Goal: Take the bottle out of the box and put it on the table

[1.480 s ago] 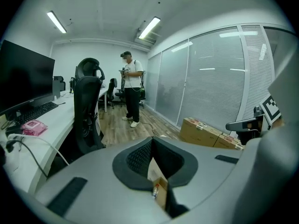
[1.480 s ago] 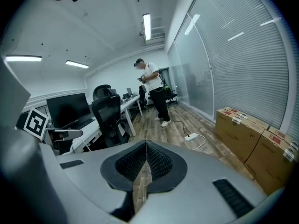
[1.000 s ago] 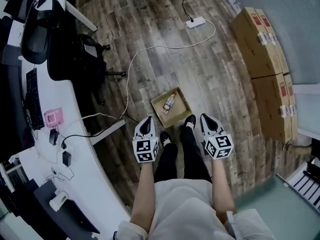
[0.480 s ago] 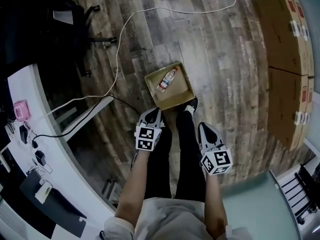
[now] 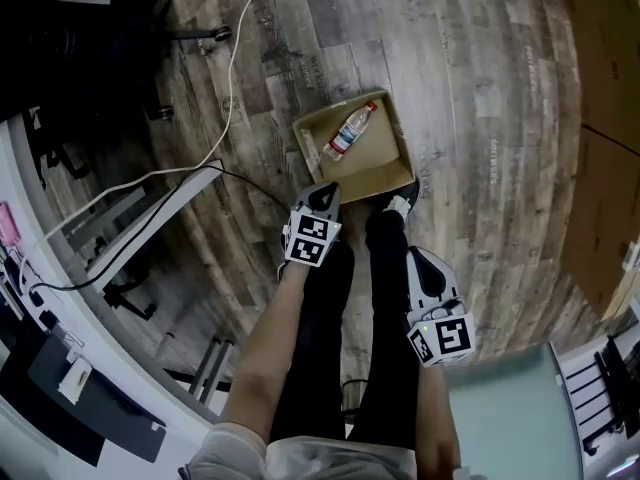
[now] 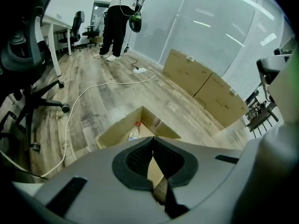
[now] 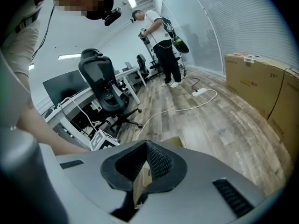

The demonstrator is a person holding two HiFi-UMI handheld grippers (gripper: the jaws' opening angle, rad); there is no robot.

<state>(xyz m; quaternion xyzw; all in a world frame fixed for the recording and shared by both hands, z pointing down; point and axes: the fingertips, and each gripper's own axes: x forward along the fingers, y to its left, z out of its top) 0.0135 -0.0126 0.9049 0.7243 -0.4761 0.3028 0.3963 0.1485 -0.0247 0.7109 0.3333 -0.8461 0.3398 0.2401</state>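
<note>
An open cardboard box (image 5: 302,146) lies on the wood floor in front of the person's feet. A clear plastic bottle (image 5: 347,131) with a red cap lies on its side inside it. My left gripper (image 5: 327,192) hangs just over the near edge of the box, jaws shut and empty. In the left gripper view the left gripper (image 6: 152,142) points down at the box (image 6: 117,128) and the bottle (image 6: 135,130). My right gripper (image 5: 416,255) stays farther back beside the right leg, shut and empty. In the right gripper view the right gripper (image 7: 145,146) has a corner of the box (image 7: 172,141) behind it.
A white desk (image 5: 120,368) curves along the left, with a slanted leg (image 5: 140,223) near the box. A white cable (image 5: 235,78) runs across the floor. Stacked cardboard cartons (image 5: 600,118) stand at the right. A black office chair (image 7: 105,90) and a standing person (image 6: 119,17) are farther off.
Both grippers have sunk towards the floor as the person bends down. The box now looks larger and closer, and the left gripper has reached its near edge. Both stay shut.
</note>
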